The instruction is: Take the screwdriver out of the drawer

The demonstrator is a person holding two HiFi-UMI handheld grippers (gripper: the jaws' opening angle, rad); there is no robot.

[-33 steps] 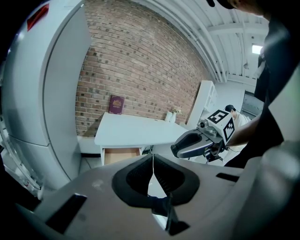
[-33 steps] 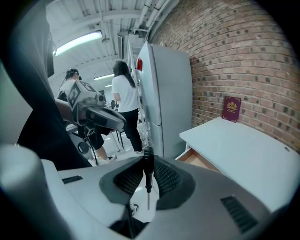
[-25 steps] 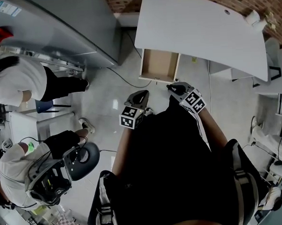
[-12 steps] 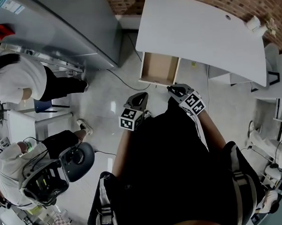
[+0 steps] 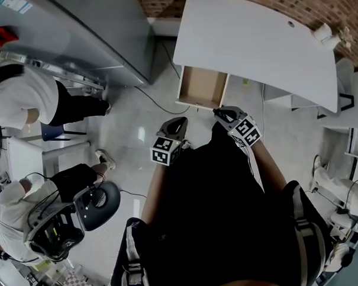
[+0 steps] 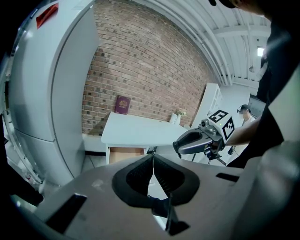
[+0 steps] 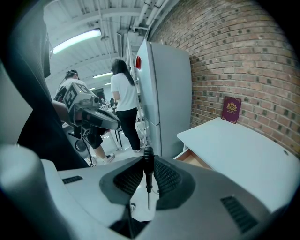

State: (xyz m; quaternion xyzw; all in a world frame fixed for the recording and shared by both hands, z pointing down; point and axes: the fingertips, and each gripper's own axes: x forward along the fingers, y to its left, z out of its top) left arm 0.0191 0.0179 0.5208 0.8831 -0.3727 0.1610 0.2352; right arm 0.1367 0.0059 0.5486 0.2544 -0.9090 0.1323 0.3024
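A small black-handled screwdriver (image 7: 148,174) stands upright between the pads of my right gripper (image 7: 148,180), which is shut on it, handle up and thin shaft down. In the head view that right gripper (image 5: 224,114) is held just in front of the open wooden drawer (image 5: 202,86) under the white desk (image 5: 251,41); the drawer looks bare inside. My left gripper (image 5: 177,126) hangs a little to the left and lower, its jaws pressed together with nothing held (image 6: 153,161). The drawer (image 6: 124,152) also shows in the left gripper view.
A tall grey refrigerator (image 5: 85,37) stands left of the desk. Two people (image 5: 29,98) are at the far left near a chair (image 5: 98,202). A maroon book (image 7: 232,109) leans on the brick wall at the desk's back. A cable (image 5: 159,102) runs over the floor.
Both grippers have stayed almost still in front of the drawer. The people at the left have shifted slightly.
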